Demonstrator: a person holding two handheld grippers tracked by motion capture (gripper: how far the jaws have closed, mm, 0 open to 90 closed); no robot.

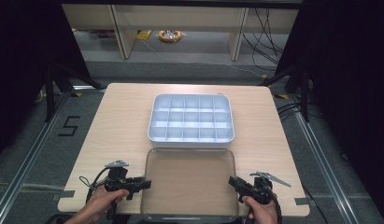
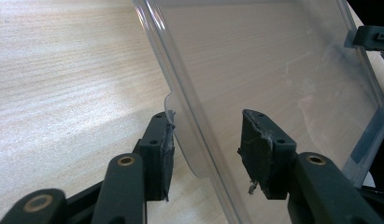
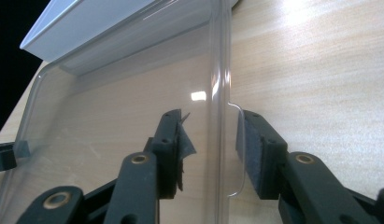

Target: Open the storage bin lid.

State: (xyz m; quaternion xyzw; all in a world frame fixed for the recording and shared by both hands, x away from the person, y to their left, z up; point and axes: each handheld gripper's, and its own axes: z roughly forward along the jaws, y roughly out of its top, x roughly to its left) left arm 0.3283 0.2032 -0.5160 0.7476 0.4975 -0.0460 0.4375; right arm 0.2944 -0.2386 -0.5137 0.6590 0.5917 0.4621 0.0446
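Clear plastic lid (image 1: 189, 184) flat on the near part of the wooden table (image 1: 115, 121), just in front of the white compartment tray (image 1: 191, 119) (a grid of empty cells), far edge beside the tray's near wall. Left gripper (image 1: 144, 184) at the lid's left edge, jaws spread and straddling the rim, a small tab (image 2: 173, 116) by one pad, not clamped. Right gripper (image 1: 234, 182) at the lid's right edge, jaws likewise apart on either side of the rim and its tab (image 3: 238, 149). Each held in a hand, left hand (image 1: 101, 200), right hand (image 1: 262, 210).
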